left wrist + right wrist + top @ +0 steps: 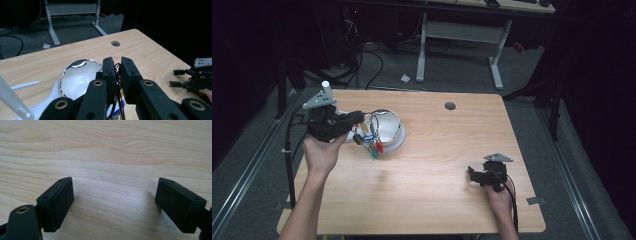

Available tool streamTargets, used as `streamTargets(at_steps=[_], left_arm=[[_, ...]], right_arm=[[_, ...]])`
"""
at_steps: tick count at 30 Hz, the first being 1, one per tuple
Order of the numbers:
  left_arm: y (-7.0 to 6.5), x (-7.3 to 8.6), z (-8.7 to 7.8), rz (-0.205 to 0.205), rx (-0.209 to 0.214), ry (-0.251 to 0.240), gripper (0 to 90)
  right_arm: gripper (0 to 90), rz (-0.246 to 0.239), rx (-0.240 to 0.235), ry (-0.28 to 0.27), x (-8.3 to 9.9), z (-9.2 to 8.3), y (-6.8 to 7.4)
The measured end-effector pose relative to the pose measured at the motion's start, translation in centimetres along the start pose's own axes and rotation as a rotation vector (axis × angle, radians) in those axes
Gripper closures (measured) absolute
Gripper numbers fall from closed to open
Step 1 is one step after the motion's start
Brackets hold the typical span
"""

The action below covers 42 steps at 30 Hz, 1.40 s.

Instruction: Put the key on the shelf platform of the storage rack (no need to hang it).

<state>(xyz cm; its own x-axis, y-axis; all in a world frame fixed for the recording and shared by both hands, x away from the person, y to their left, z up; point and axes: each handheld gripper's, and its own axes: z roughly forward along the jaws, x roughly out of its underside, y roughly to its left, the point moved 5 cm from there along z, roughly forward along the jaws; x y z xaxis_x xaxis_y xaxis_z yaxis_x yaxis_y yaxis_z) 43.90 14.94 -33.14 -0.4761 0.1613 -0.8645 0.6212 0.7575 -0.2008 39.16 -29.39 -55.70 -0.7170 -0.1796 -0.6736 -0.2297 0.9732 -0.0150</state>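
Note:
My left gripper (pixel 358 120) hangs over the table's left side, shut on a thin wire ring (pixel 120 96) that runs down between its jaws. From the ring dangles a bunch of small coloured tags (pixel 374 144), red, green, blue and yellow. Just behind the bunch lies a round, chrome-rimmed white dish or mirror (pixel 390 128) on a white base (pixel 51 96). My right gripper (pixel 472 173) rests low at the table's right front, open, with bare wood between its pads (pixel 61 202). That same right gripper (pixel 180 78) shows far off in the left gripper view.
The wooden table (pixel 437 165) has a round cable hole (pixel 450 106) near its far edge. A thin white rod (pixel 25 85) lies beside the white base. Behind the table stand a white desk frame (pixel 462 32) and loose cables (pixel 372 60) on the floor.

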Motion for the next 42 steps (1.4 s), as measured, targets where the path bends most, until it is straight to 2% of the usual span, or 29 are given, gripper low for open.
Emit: streamTargets(at_steps=[7,11,21,29,33,42], left_arm=[[0.5,-1.4,0.6,-0.017,0.018,-0.026,82.4],[0.7,-2.1,1.2,-0.015,0.012,-0.023,82.5],[1.0,-3.2,3.5,0.047,-0.037,-0.010,82.4],[1.5,-3.2,4.6,0.040,-0.046,-0.004,82.4],[1.7,-3.1,5.2,0.054,-0.064,-0.001,82.4],[2.0,-2.6,6.7,0.063,-0.070,0.019,82.4]], right_arm=[[15.4,0.001,0.000,0.000,0.0,0.0,0.0],[15.4,0.000,0.000,0.000,0.0,0.0,0.0],[15.4,0.000,0.000,0.000,0.0,0.0,0.0],[15.4,0.001,0.000,0.001,0.0,0.0,0.0],[15.4,0.001,0.000,0.000,0.0,0.0,0.0],[15.4,0.000,0.000,0.000,0.0,0.0,0.0]])
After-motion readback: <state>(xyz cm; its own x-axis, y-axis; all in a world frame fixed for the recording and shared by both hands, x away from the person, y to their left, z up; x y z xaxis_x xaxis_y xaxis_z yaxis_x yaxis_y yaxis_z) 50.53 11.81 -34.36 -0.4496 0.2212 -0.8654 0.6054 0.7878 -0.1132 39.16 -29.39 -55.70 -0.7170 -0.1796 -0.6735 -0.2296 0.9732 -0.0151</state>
